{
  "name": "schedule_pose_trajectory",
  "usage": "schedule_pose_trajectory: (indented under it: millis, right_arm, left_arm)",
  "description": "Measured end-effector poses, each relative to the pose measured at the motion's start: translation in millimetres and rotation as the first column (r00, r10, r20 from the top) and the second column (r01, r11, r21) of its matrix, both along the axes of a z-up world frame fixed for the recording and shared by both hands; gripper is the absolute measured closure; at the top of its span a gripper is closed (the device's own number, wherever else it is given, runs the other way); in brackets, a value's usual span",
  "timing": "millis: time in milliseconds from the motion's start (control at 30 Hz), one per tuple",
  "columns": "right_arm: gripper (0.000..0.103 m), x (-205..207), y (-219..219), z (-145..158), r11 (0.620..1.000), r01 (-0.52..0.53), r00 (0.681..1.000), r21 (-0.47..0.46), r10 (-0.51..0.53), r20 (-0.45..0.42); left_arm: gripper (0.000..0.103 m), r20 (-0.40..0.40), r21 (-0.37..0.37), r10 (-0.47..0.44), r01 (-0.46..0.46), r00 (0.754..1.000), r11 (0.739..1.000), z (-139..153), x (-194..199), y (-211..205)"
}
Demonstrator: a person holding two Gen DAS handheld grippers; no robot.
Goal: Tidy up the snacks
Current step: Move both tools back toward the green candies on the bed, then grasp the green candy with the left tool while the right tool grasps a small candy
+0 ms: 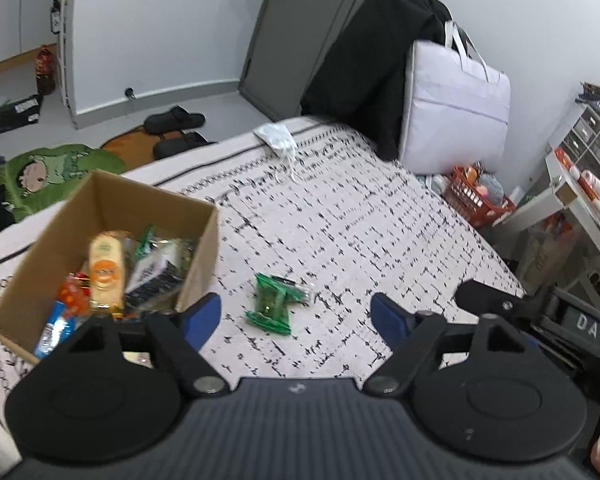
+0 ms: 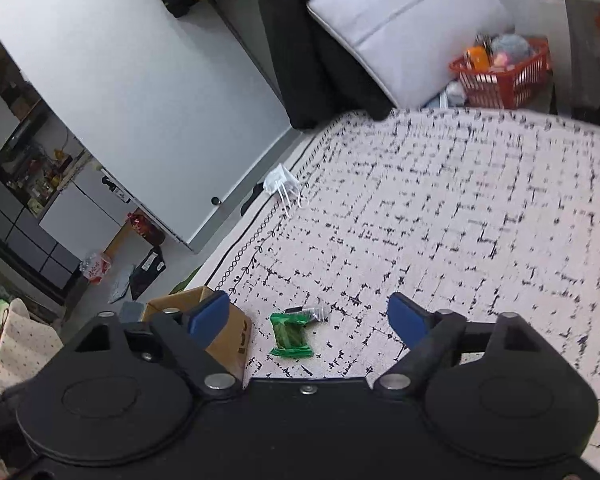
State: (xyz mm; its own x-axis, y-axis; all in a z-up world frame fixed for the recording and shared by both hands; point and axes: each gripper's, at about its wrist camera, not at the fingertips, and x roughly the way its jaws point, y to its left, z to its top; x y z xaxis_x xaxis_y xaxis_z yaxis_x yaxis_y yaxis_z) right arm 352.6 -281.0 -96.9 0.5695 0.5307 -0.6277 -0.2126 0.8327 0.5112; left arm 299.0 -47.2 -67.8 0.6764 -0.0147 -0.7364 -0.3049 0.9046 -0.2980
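A cardboard box (image 1: 198,240) stands on the patterned bed cover at the left, holding several snack packs, among them a yellow-orange pack (image 1: 106,272). Two green snack packets (image 1: 274,304) lie overlapping on the cover just right of the box. My left gripper (image 1: 296,316) is open and empty, hovering just short of the packets. In the right wrist view the packets (image 2: 292,334) lie between the box (image 2: 224,340) and my right gripper (image 2: 310,316), which is open and empty above them.
A white cloth mask (image 1: 278,138) lies at the far edge of the bed cover (image 1: 360,220). A black garment and a white quilted bag (image 1: 452,108) stand at the back. A red basket (image 1: 480,200) and shelves sit to the right. Slippers and a green mat lie on the floor to the left.
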Motion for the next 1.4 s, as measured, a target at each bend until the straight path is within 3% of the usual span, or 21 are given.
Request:
schedule_pose_trajectory:
  millis: [100,400,1133,1167,1300,1400]
  right_arm:
    - [0.026,8,2,-9,1.0,-0.002,1.0,0.012,0.003,-0.025]
    - [0.034,35,10,-36,0.999,-0.007,0.995,0.043,0.011,-0.095]
    - [0.049,87,42,-112,0.995,-0.012,0.965,0.096,0.036,-0.259]
    - [0.049,88,44,-114,0.995,-0.017,0.964,0.095,0.041,-0.261]
    - [0.051,94,55,-122,0.995,-0.037,0.96,0.09,0.06,-0.274]
    - [0.057,97,64,-128,0.995,-0.055,0.956,0.085,0.077,-0.283]
  left_arm:
    - [0.036,-0.021,-0.011,-0.008,0.008,1.0,1.0,-11,10,-2]
    - [0.047,-0.081,-0.022,-0.018,0.016,0.997,1.0,-45,45,-4]
    - [0.05,-0.23,0.026,-0.019,0.026,0.973,0.999,-120,103,0]
    - [0.051,-0.234,0.024,-0.019,0.025,0.972,0.999,-123,104,1]
    - [0.074,-0.26,0.0,-0.021,0.021,0.965,1.0,-132,107,8]
    - [0.077,-0.258,-0.024,-0.034,0.028,0.966,0.999,-133,106,11]
